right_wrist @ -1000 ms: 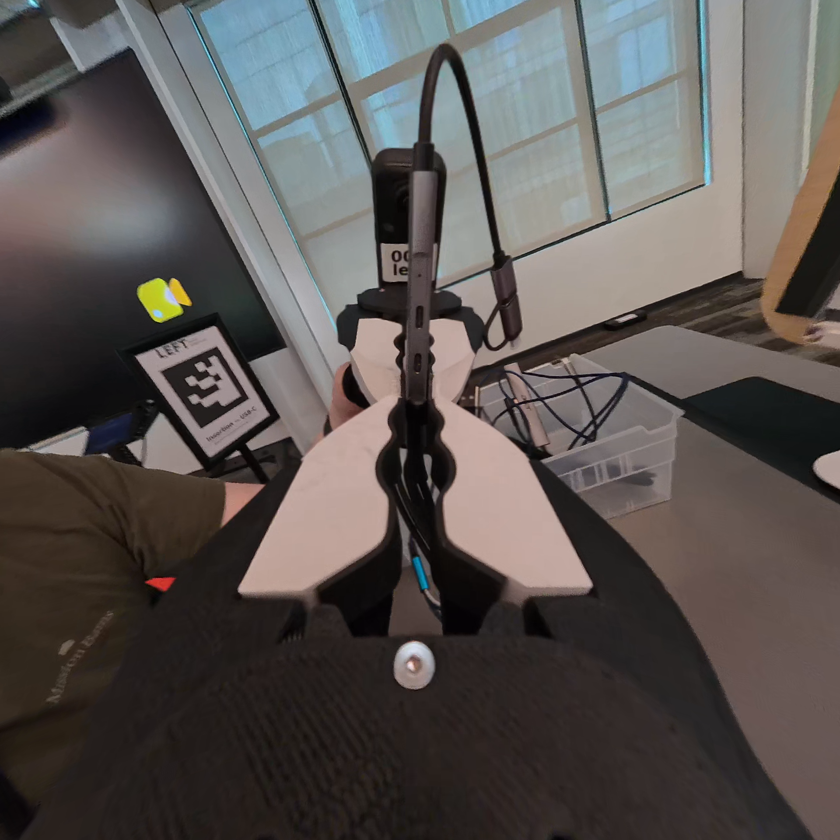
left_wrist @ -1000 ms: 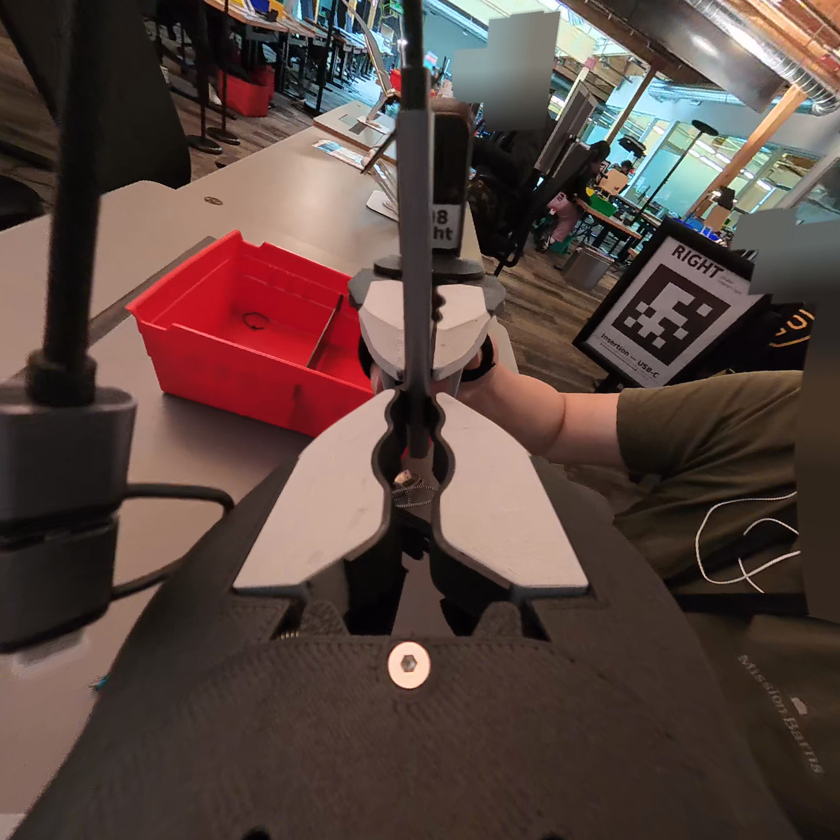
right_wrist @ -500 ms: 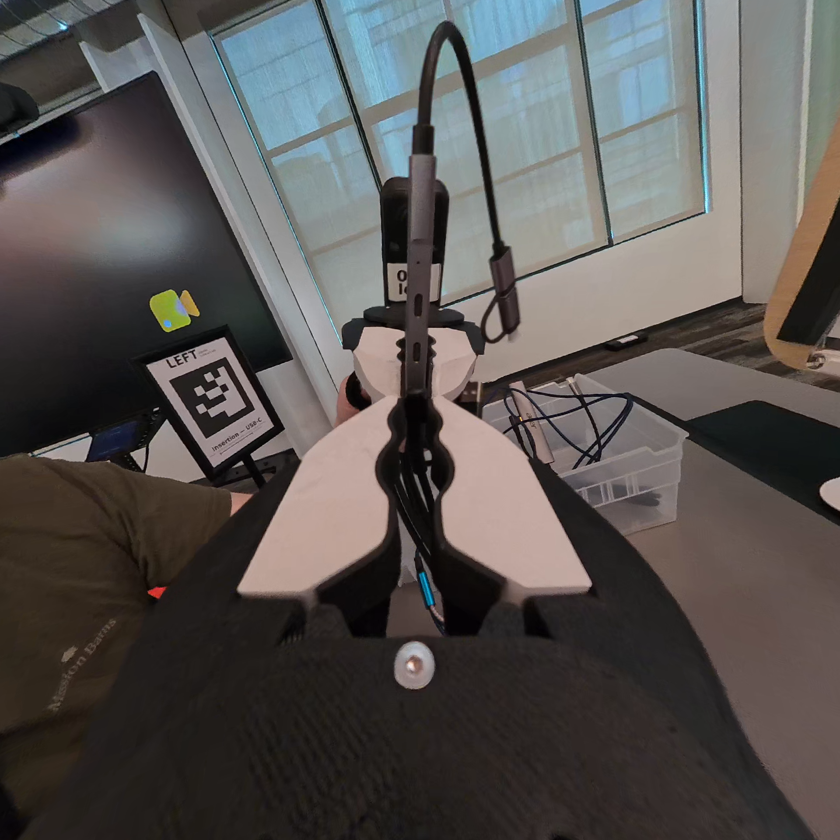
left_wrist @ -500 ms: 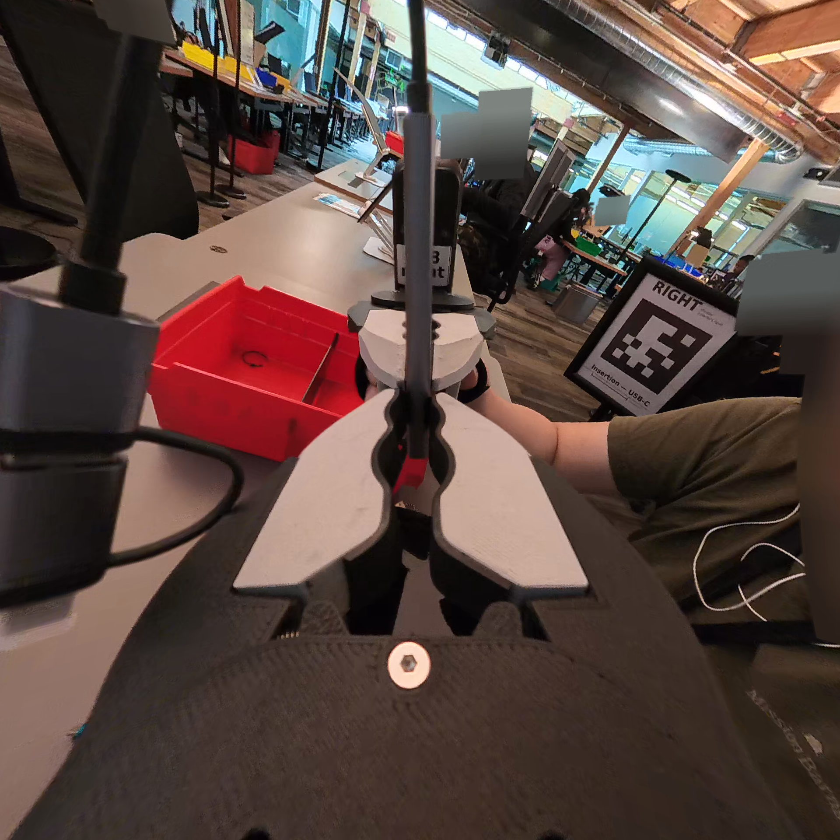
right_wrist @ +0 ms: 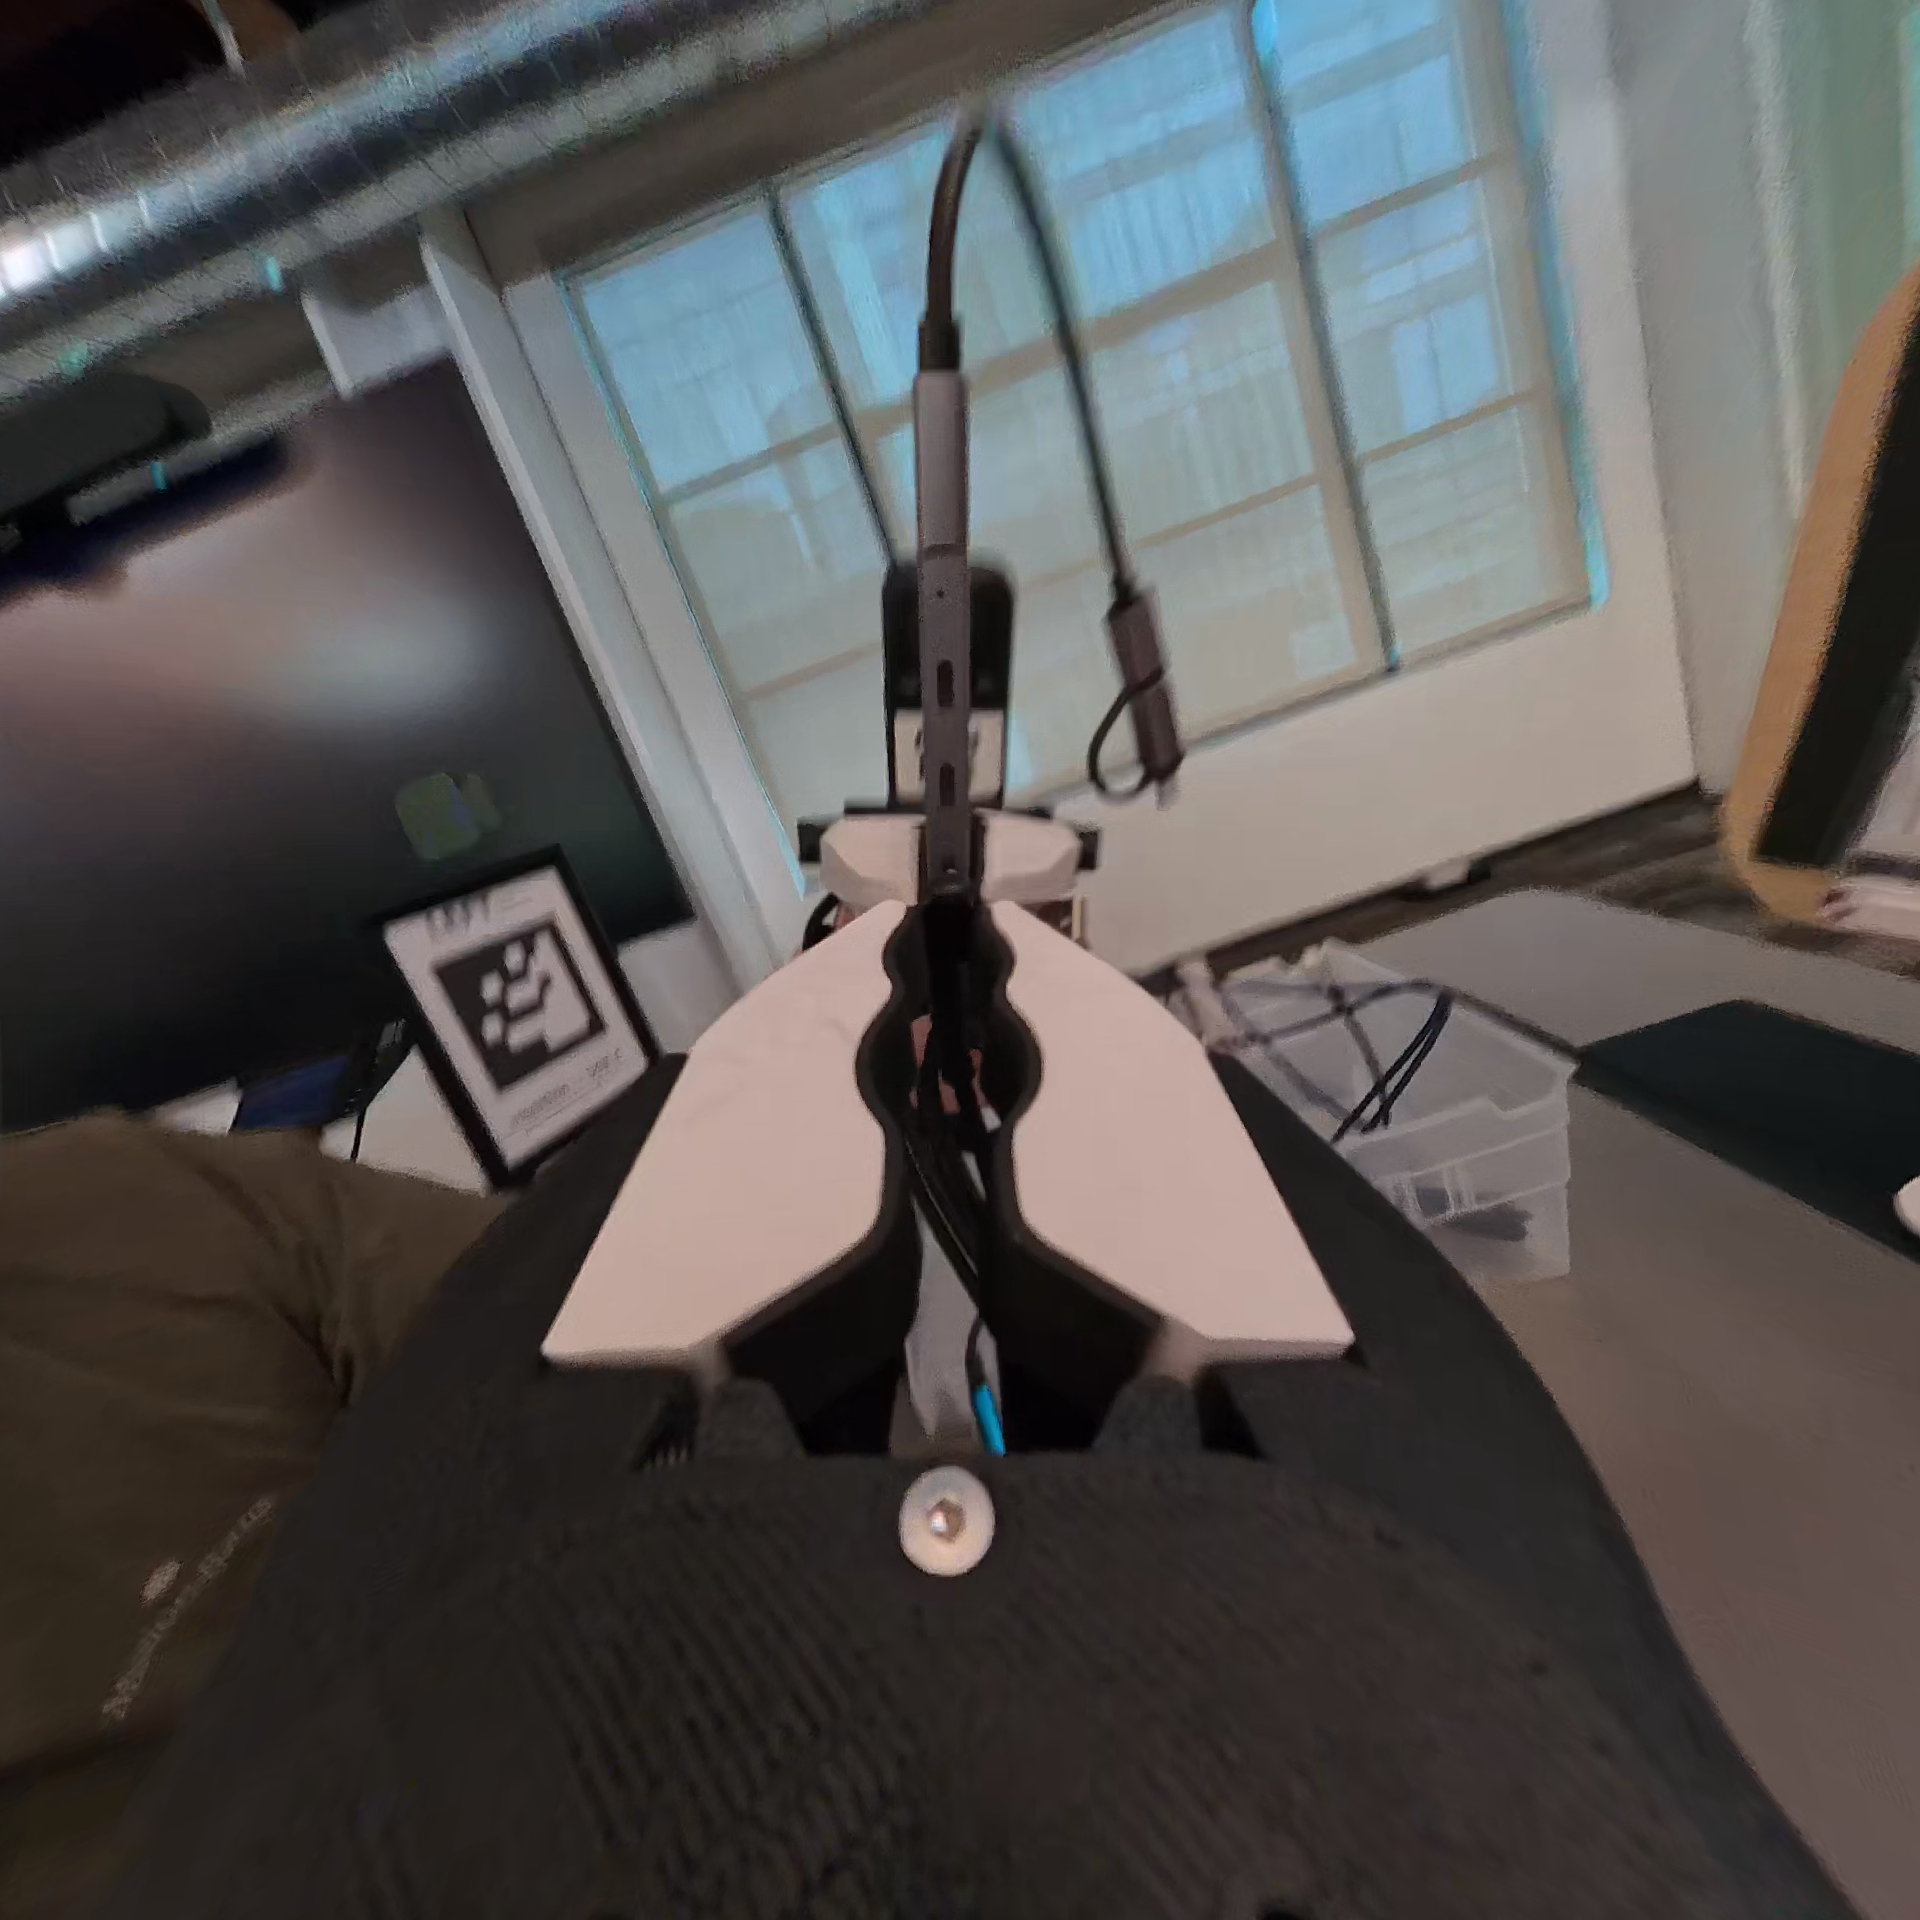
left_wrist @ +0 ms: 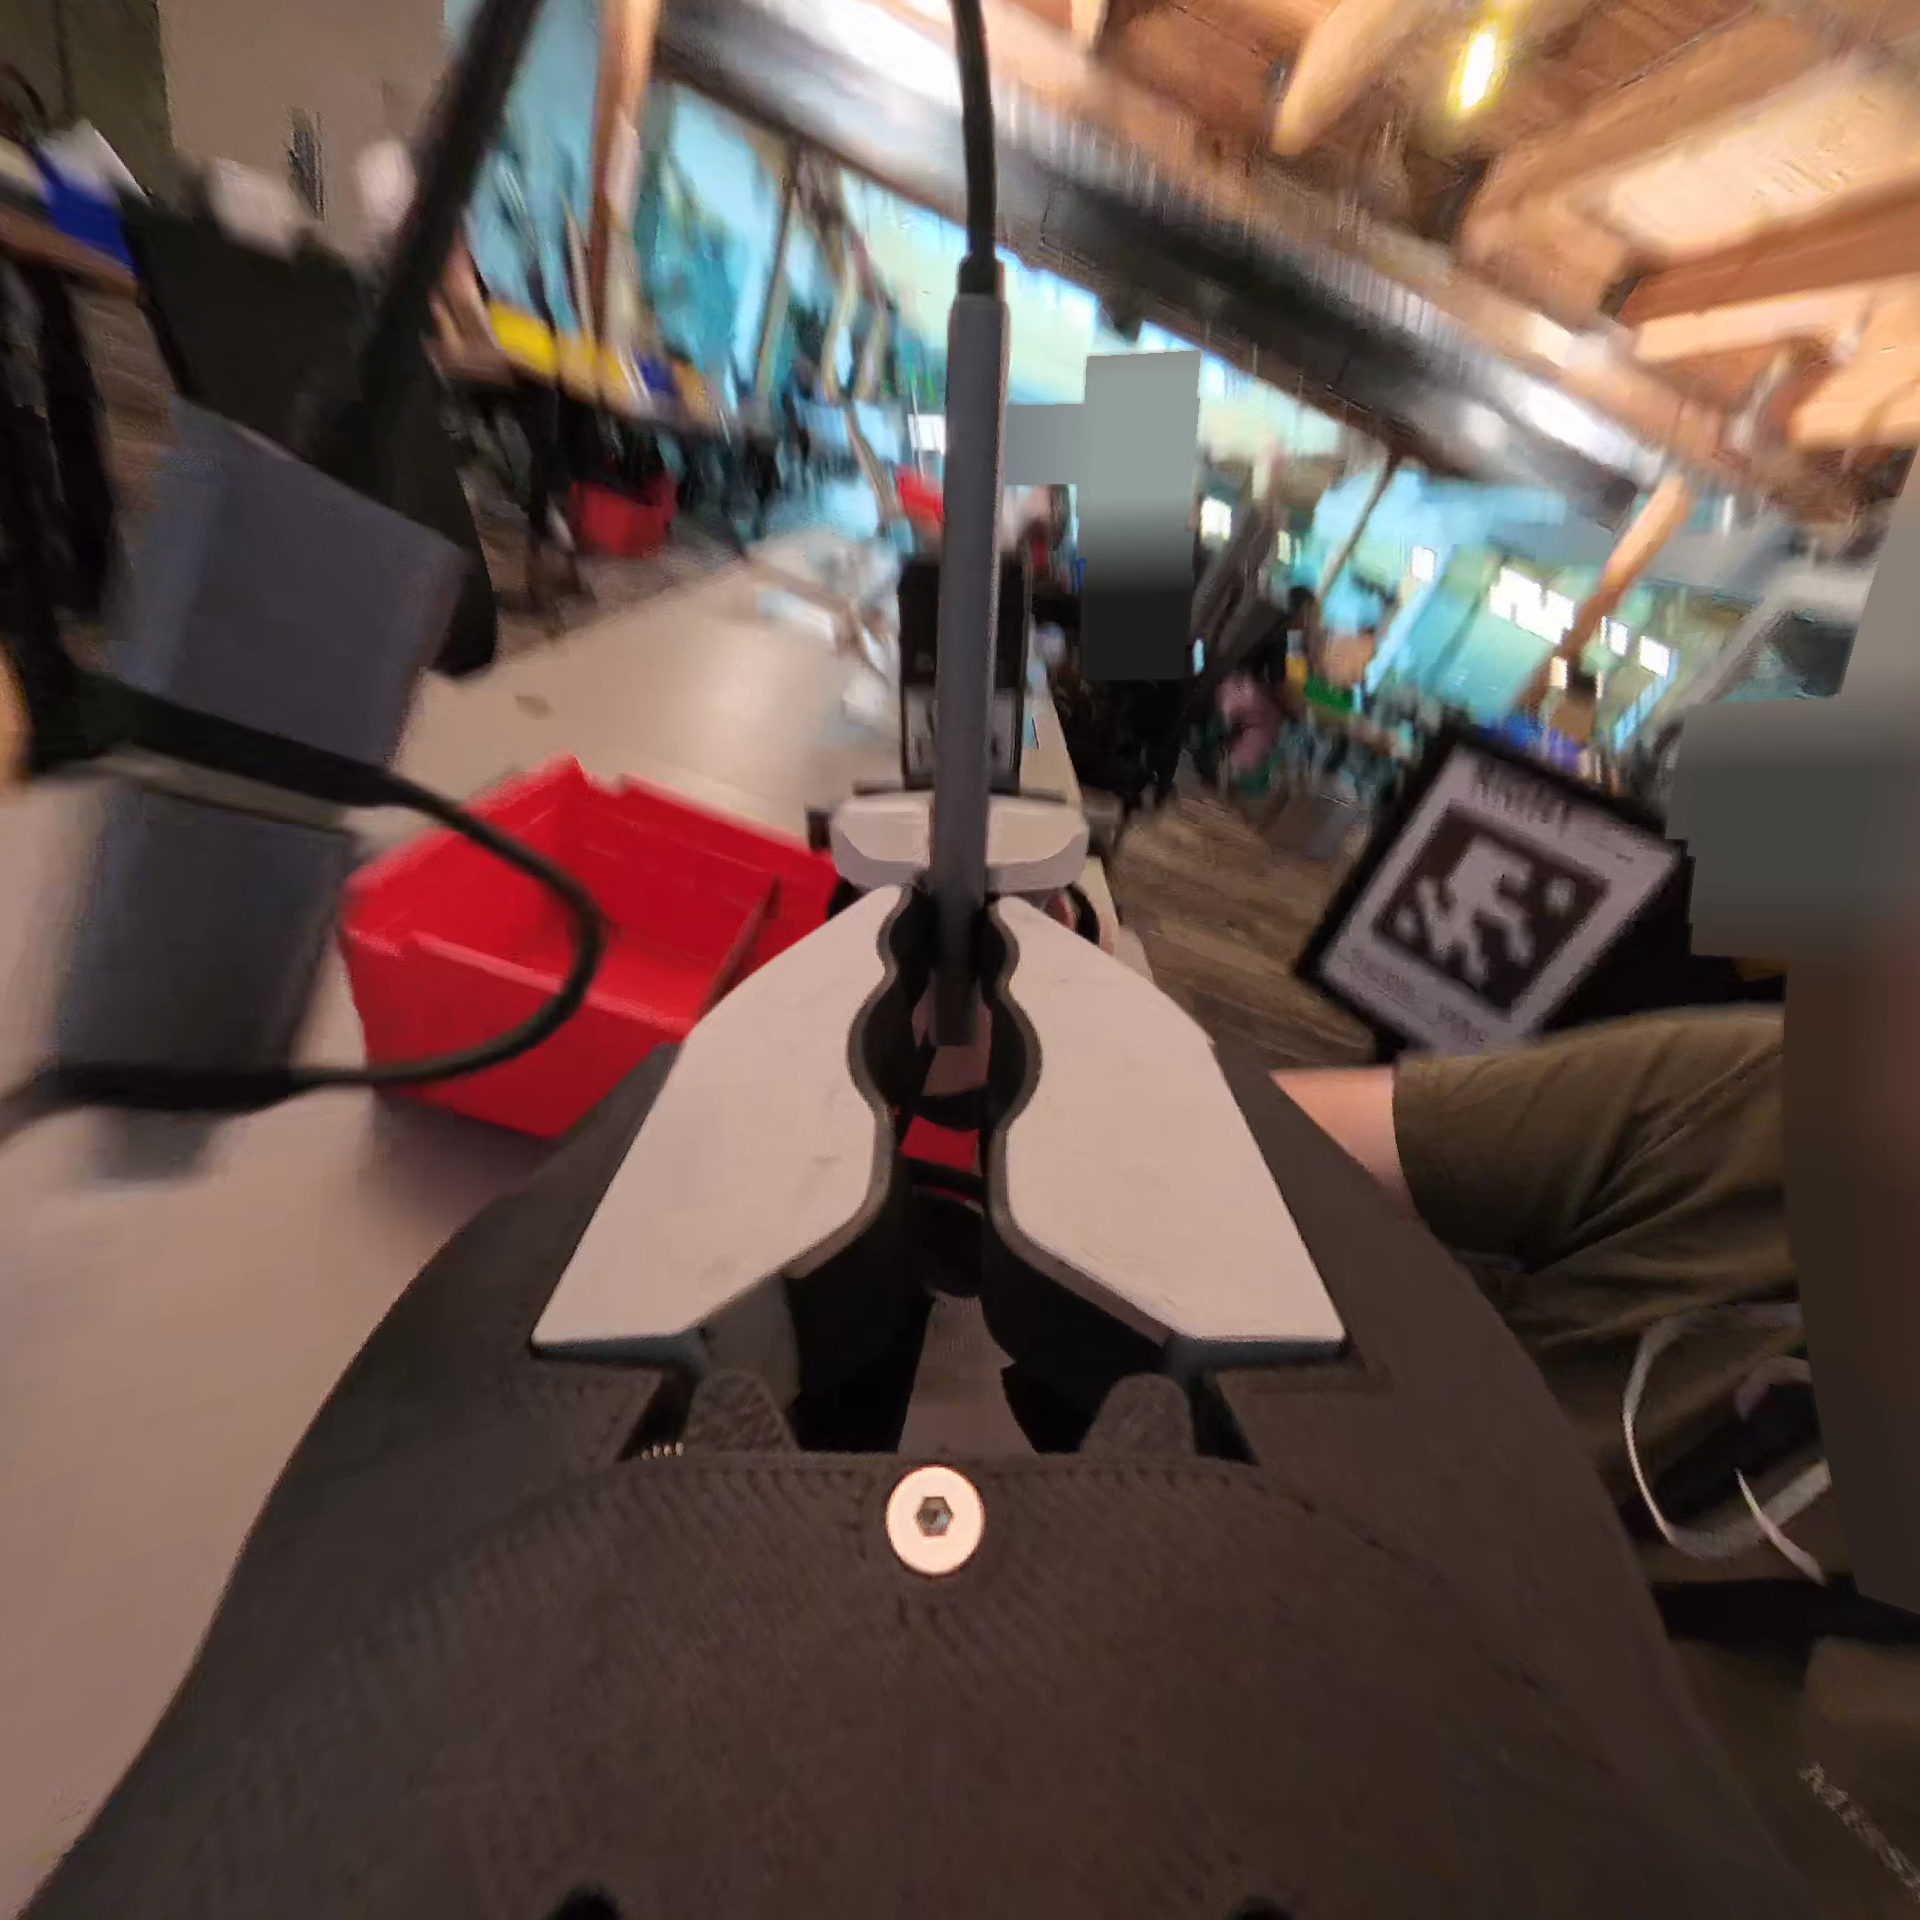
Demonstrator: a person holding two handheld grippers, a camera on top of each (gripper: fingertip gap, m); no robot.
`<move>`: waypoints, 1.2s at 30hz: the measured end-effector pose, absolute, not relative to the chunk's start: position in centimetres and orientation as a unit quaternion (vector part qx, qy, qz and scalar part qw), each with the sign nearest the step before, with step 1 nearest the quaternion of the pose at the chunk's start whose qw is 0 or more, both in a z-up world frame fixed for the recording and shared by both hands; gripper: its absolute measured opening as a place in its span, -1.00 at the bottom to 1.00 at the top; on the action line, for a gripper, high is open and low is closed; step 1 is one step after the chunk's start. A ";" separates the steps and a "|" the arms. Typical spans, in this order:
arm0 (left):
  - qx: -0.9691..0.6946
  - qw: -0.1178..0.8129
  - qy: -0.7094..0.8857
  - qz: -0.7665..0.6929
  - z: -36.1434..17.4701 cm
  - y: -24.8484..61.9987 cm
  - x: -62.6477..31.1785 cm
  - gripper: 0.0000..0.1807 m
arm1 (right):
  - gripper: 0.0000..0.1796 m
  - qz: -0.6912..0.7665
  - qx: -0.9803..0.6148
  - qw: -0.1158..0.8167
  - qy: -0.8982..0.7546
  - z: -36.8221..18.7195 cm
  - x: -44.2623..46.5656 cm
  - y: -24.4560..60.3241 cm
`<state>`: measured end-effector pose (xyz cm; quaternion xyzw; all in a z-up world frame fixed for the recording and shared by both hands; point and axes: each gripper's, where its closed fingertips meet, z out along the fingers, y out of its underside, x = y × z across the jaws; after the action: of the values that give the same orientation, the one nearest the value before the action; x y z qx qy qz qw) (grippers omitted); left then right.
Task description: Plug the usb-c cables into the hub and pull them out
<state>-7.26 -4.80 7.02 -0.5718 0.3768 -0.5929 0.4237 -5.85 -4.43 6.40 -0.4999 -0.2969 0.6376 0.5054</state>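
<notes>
My left gripper is shut on the lower end of a slim grey hub, which stands upright and edge-on. The hub's own black lead arcs up and over, and its grey plug hangs blurred at the left. My right gripper faces it just beyond the hub. In the right wrist view my right gripper is shut on dark usb-c cables that run back between its fingers, one with a blue-trimmed plug. The hub shows its ports right at my fingertips. Whether a plug is seated is hidden.
A red bin sits on the grey table at the left. A clear bin with several cables stands at the right, with a black mat beyond it. Framed marker signs and the person's arm flank the grippers.
Both views have tilted upward and are motion-blurred. The hub's hanging plug has swung. Both grippers stay shut and close together at the hub.
</notes>
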 end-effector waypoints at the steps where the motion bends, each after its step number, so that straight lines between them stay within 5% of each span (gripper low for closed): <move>1: -0.552 0.453 0.338 -0.613 8.8 -3.9 -9.4 -0.89 | -0.92 0.655 -0.485 0.517 -0.260 7.3 -4.1 -3.6; 7: -0.572 0.547 0.355 -0.498 11.5 -3.3 -16.2 -0.90 | -0.91 0.589 -0.525 0.548 -0.277 7.9 -0.2 -2.0; 16: -0.580 0.504 0.400 -0.498 11.0 -5.2 -15.3 -0.90 | -0.91 0.494 -0.552 0.557 -0.376 10.8 5.1 -6.0; 21: -0.589 0.474 0.427 -0.496 9.7 -5.7 -13.3 -0.90 | -0.91 0.304 -0.668 0.483 -0.477 3.1 10.4 -5.9; 26: -0.596 0.451 0.438 -0.500 8.7 -5.9 -12.3 -0.90 | -0.89 0.268 -0.779 0.263 -0.502 -8.7 11.5 -4.3; 30: -0.599 0.444 0.437 -0.504 8.5 -5.8 -12.0 -0.90 | -0.89 0.250 -0.802 0.187 -0.509 -13.3 10.5 -3.0; 36: -0.605 0.442 0.434 -0.500 8.4 -5.7 -12.1 -0.90 | -0.40 0.194 -0.792 0.335 -0.472 -7.2 9.7 -0.5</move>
<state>-12.06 -5.65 8.38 -0.6051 0.4343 -0.4995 0.4424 9.67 -0.51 -7.20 -0.7922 -0.4717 0.1944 0.3349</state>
